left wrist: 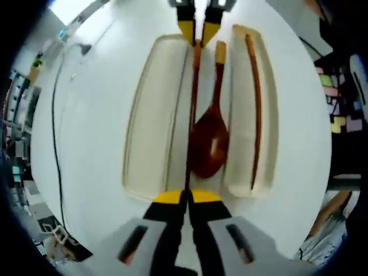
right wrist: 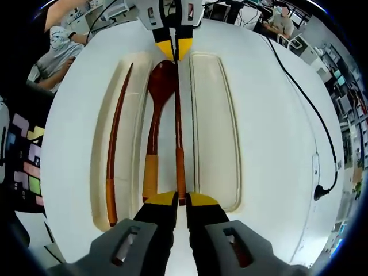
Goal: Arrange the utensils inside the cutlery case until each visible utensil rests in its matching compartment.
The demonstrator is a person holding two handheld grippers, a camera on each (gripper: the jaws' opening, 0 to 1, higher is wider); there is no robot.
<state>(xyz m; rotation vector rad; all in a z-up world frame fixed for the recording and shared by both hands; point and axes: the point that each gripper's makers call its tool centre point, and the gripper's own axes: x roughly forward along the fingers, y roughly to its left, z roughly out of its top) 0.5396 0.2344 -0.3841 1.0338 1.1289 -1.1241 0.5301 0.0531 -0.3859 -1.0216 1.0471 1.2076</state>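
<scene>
On a round white table (right wrist: 276,144), cream cutlery case (right wrist: 215,132), both grippers' fingers pinching one chopstick's (right wrist: 179,132) ends, cluttered room beyond

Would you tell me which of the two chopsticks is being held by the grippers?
The chopstick beside the spoon, clamped at both ends; the other chopstick lies alone in the outer tray half.

- Bright, even overhead light washes the white table (right wrist: 259,86) nearly to glare.
- Shadows are faint and soft.
- Left gripper view is slightly blurred.
- Fisheye bending curves the edges.
</scene>
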